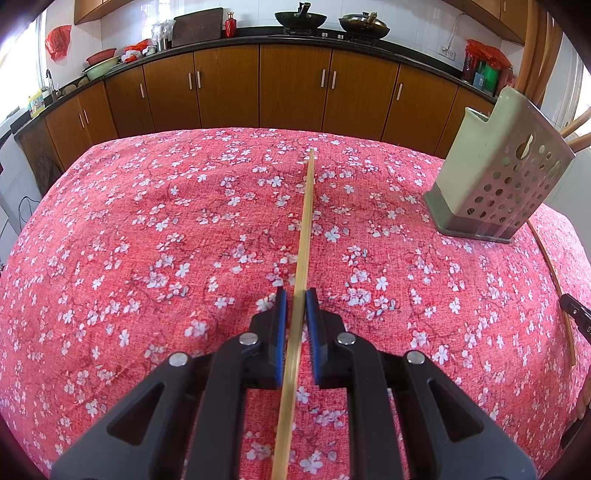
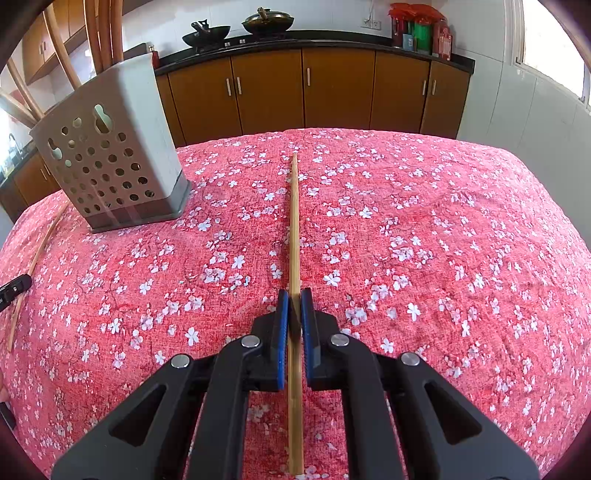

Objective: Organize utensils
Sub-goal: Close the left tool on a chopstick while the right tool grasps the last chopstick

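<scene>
My left gripper (image 1: 295, 295) is shut on a pale bamboo chopstick (image 1: 306, 221) that points away over the red floral tablecloth (image 1: 147, 221). My right gripper (image 2: 294, 295) is likewise shut on a darker bamboo chopstick (image 2: 294, 221), gripped near its back end. A grey perforated utensil holder (image 1: 495, 177) stands upright on the cloth between the two grippers, at the right in the left wrist view and as the holder (image 2: 110, 155) at the left in the right wrist view. Each view's edge shows the other gripper's black tip and its chopstick.
Curved wooden bars (image 2: 103, 33), seemingly a chair back, rise behind the holder. Brown kitchen cabinets (image 1: 295, 85) run behind the table, with woks (image 1: 299, 18) on the counter. The far table edge (image 2: 332, 131) lies just beyond the chopstick tips.
</scene>
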A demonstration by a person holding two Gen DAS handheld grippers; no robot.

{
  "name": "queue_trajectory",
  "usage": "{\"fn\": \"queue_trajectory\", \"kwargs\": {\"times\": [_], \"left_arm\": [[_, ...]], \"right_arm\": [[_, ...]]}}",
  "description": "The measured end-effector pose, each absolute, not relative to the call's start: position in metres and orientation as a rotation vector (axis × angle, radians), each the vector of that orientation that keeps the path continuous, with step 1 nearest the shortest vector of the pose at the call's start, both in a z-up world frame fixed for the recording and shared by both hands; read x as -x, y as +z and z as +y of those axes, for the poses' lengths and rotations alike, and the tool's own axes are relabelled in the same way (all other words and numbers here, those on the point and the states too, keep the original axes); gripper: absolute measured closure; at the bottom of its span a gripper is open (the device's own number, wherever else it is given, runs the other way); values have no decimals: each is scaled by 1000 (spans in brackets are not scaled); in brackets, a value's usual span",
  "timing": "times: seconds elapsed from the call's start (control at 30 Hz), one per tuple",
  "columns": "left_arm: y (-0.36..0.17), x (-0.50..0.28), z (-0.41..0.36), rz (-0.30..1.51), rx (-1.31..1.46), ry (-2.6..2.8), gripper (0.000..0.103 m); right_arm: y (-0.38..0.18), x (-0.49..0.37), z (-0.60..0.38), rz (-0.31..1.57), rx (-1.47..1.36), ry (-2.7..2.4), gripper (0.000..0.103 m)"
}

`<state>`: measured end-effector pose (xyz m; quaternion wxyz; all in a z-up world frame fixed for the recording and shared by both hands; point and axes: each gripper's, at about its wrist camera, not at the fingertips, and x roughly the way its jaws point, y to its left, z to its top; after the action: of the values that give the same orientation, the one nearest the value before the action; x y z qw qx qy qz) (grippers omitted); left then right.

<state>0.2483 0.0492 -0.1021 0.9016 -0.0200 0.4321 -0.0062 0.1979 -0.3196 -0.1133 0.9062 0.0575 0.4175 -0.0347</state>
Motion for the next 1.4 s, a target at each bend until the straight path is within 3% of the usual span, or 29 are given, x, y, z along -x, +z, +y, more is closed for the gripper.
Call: {"fn": "queue_trajectory", "kwargs": {"times": [1.4], "left_arm": [[-99, -229, 41, 890, -8, -5, 87]], "right_arm": [[-111, -190, -318, 864, -130, -63, 95]]}}
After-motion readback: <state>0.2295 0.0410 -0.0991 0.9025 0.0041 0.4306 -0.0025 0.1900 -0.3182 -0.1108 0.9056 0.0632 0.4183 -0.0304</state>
